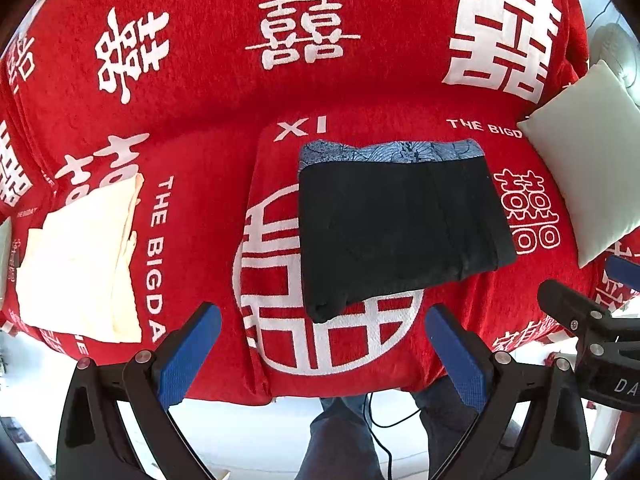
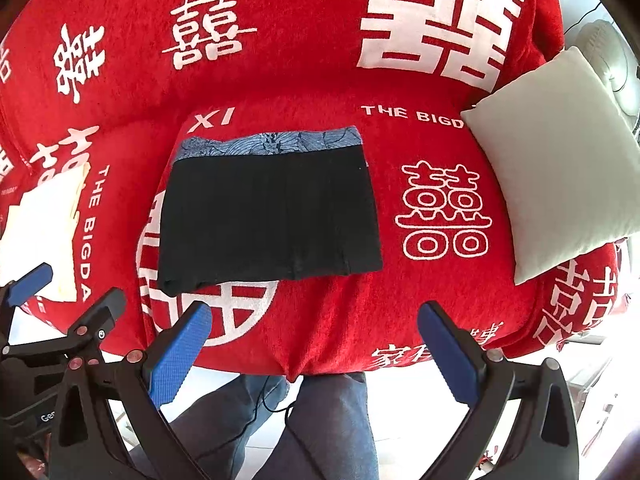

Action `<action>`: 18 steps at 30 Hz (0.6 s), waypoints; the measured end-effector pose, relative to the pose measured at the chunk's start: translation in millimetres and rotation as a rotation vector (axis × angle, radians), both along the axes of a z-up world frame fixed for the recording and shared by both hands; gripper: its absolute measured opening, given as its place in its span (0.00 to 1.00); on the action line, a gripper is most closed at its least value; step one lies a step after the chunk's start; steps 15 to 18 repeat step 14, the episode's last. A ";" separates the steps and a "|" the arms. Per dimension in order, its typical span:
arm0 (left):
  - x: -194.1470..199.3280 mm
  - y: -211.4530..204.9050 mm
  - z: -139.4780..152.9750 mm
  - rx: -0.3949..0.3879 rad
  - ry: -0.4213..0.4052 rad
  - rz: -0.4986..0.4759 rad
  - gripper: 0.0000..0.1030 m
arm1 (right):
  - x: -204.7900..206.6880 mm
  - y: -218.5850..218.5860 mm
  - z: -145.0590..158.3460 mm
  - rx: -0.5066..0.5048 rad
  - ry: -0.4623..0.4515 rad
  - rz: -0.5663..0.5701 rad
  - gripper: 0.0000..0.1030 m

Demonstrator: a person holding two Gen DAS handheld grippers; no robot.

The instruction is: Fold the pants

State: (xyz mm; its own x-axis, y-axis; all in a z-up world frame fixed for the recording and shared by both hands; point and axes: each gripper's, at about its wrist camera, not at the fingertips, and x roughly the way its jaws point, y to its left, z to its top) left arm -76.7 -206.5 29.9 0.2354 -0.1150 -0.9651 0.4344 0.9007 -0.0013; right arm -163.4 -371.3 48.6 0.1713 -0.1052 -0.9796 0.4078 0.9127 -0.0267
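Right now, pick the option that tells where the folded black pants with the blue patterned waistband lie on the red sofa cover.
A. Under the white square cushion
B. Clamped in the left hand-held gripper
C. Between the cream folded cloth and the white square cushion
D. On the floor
C: the folded black pants with the blue patterned waistband lie flat between the cream folded cloth and the white square cushion, touching neither.
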 end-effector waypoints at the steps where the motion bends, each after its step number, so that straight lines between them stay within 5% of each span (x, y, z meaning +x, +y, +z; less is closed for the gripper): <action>1: 0.6 0.6 -0.9 -0.004 0.003 0.001 1.00 | 0.2 0.2 -0.2 0.001 -0.001 0.000 1.00; 18: 7.3 6.5 -3.1 -0.023 -0.018 0.009 1.00 | 9.5 1.8 -7.2 -0.005 0.009 0.005 1.00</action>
